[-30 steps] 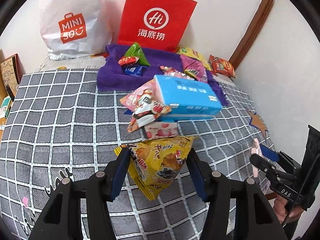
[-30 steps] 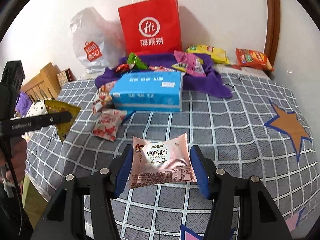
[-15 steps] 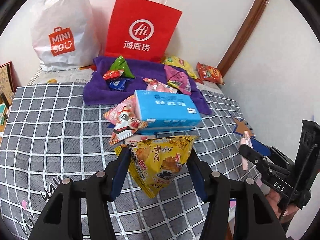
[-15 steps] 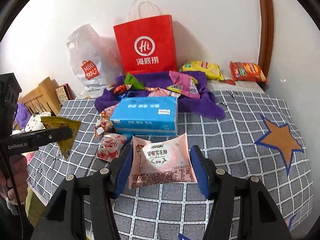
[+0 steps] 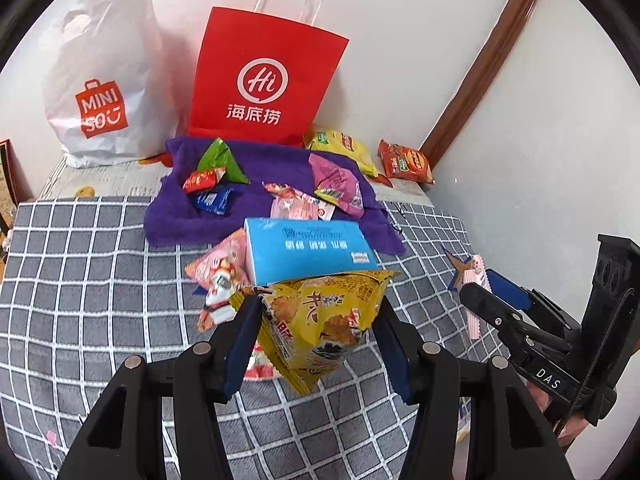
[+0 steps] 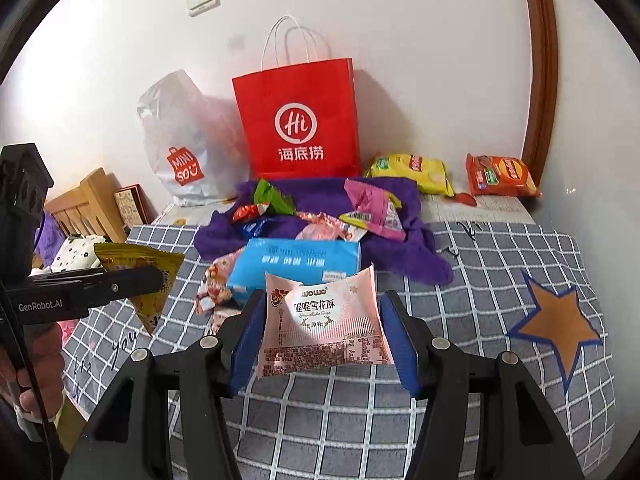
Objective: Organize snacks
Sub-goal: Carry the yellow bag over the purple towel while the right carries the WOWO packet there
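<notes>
My left gripper [image 5: 318,322] is shut on a yellow snack bag [image 5: 320,320] and holds it above the checked bedcover [image 5: 100,280]; the bag also shows in the right wrist view [image 6: 144,276]. My right gripper [image 6: 322,328] is shut on a pink snack packet [image 6: 320,320], also held in the air. Several loose snacks lie on a purple cloth [image 5: 268,160] [image 6: 400,248] by the wall. A blue tissue pack [image 5: 308,248] [image 6: 296,260] lies in front of the cloth.
A red paper bag [image 5: 260,80] [image 6: 300,120] and a white Miniso plastic bag [image 5: 100,92] [image 6: 180,152] stand against the wall. A yellow packet [image 6: 412,172] and an orange packet [image 6: 500,176] lie at the back right. A wooden headboard [image 6: 88,208] is at the left.
Both grippers have risen and drawn back from the snack pile, each still holding its packet. The bags and the wall now show more fully.
</notes>
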Demonstrator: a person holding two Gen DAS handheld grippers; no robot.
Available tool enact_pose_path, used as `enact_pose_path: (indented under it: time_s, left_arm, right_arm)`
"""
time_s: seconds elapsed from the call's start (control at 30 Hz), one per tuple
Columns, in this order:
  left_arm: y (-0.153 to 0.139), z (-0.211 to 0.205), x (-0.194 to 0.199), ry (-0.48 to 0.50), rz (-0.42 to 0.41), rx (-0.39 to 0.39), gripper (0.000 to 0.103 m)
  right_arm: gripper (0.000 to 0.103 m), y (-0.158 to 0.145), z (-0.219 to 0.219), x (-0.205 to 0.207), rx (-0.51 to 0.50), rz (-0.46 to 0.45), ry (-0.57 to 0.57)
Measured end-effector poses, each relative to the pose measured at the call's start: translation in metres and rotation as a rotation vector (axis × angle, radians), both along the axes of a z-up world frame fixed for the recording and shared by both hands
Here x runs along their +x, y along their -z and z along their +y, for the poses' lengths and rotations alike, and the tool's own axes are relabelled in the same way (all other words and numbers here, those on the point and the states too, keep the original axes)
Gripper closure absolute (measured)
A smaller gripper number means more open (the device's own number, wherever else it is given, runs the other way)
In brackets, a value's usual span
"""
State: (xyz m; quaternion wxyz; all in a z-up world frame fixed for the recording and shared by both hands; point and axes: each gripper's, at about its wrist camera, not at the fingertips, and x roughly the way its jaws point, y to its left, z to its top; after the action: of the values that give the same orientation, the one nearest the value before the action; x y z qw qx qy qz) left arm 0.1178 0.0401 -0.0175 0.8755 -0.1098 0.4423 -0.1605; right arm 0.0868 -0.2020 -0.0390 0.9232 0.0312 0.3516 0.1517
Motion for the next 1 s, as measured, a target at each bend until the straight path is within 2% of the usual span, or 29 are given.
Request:
enact_pose_path:
  time_s: [0.53, 1.0]
  left_arm:
    - [-0.026, 0.004, 0.071, -0.023, -0.037, 0.020, 0.049]
    - [-0.020, 0.025, 0.145, -0.089, -0.023, 0.020, 0.049]
  right_arm:
    - [0.046, -0.027, 0.022, 0.087, -0.002, -0.012, 0.012]
    - [0.046, -0.032, 0.045, 0.168, 0.013, -0.006, -0.014]
